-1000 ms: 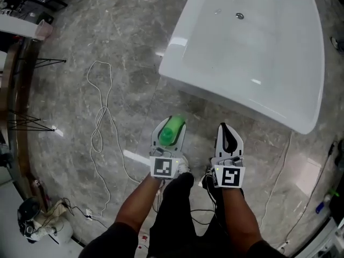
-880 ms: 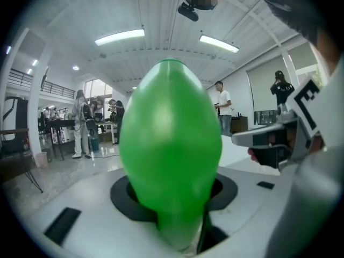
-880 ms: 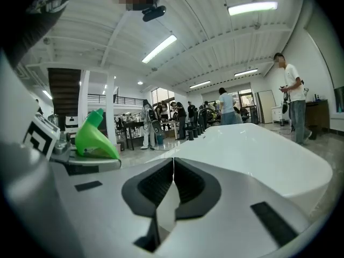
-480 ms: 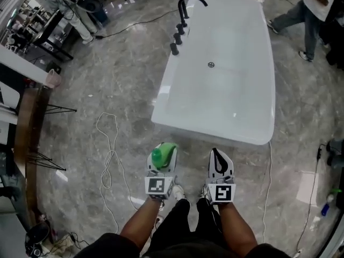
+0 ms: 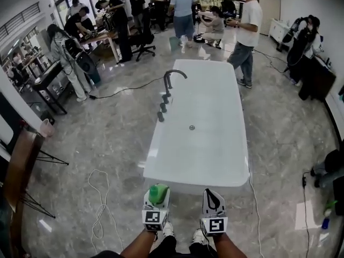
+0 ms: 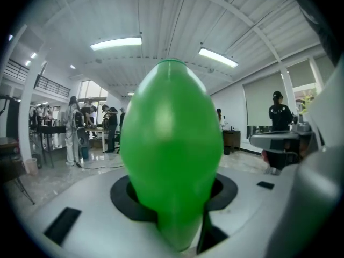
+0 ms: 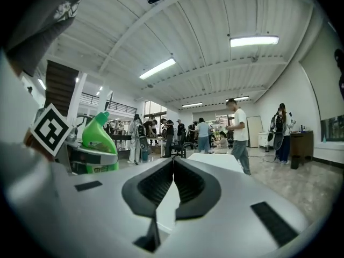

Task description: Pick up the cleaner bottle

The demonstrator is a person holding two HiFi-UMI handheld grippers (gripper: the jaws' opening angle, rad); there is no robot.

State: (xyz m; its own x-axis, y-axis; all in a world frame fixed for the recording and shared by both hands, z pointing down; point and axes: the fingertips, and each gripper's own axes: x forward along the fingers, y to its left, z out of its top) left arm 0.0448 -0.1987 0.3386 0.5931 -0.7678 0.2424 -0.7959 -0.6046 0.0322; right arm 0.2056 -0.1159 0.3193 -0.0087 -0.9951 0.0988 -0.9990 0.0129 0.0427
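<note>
1. The cleaner bottle (image 5: pixel 157 193) is green moulded plastic. I judge it fairly stiff but squeezable, smooth and a bit slippery, and not fragile. Fill level is not visible, so its weight is unknown, probably moderate.
2. The best hold looks like across the wide body below the shoulder. The angled neck is too narrow and would let it swing.
3. Left gripper (image 5: pixel 157 190): the fingers are spread wide and clamped on the bottle's body. In the left gripper view the bottle fills the gap, neck pointing up to 12 o'clock.
4. Right gripper (image 7: pixel 173 163): the fingers are pressed together with nothing between them. The bottle shows at its 9 o'clock.
5. In the head view the bottle sits at 6 o'clock, carried off the floor. The white bathtub (image 5: pixel 215 144) is at 12 o'clock of it and not touching.
</note>
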